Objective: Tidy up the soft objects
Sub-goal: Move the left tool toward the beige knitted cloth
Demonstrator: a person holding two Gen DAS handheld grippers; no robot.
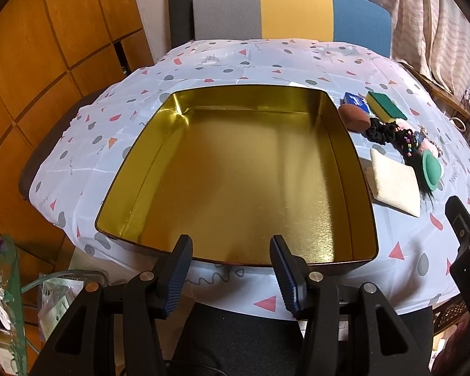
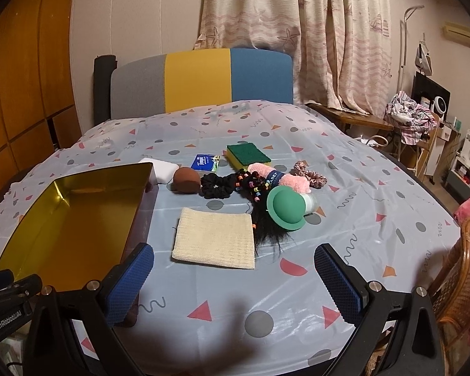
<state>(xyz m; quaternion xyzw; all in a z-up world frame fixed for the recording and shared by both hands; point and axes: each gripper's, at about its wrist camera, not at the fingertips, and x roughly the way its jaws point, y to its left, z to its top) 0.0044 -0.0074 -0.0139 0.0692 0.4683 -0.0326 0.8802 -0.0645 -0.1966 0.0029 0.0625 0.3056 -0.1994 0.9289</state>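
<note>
presently the left tool (image 1: pixel 231 274) stands with its jaws apart and nothing between them, hovering at the near rim of the gold tin (image 1: pixel 362 169). the right tool (image 2: pixel 234 285) stands wide, also holding nothing, above bare tablecloth (image 2: pixel 376 235) near the front edge of the counter.

the gold tin is open, its interior bare, and sits on the left part of the counter as seen from the right wrist view. all soft items lie outside it, to its right:

- cream folded cloth (image 2: pixel 215 242), flat, nearest the right tool and apart from the tin.
- green dome-shaped item (image 2: pixel 285 209), just beyond the cloth's far right corner, resting over a tuft of black hair (image 2: pixel 268 235).
- beaded black hairpiece (image 2: pixel 250 186), touching the black scrunchie (image 2: pixel 217 185).
- pink rolled towel (image 2: pixel 285 180) with a dark band, behind the green item.
- pink-brown scrunchie (image 2: pixel 310 174), at the towel's far right end.
- brown oval sponge (image 2: pixel 186 180), beside the black scrunchie and near the tin's far corner.
- white sponge block (image 2: pixel 161 169), touching or just beside the tin's far corner; contact cannot be confirmed.
- blue tissue pack (image 2: pixel 203 162) and green-and-yellow scouring sponge (image 2: pixel 248 155), farthest back in the group.

a grey, yellow and blue chair back (image 2: pixel 200 78) stands beyond the counter, before a patterned curtain (image 2: pixel 297 31).
</note>
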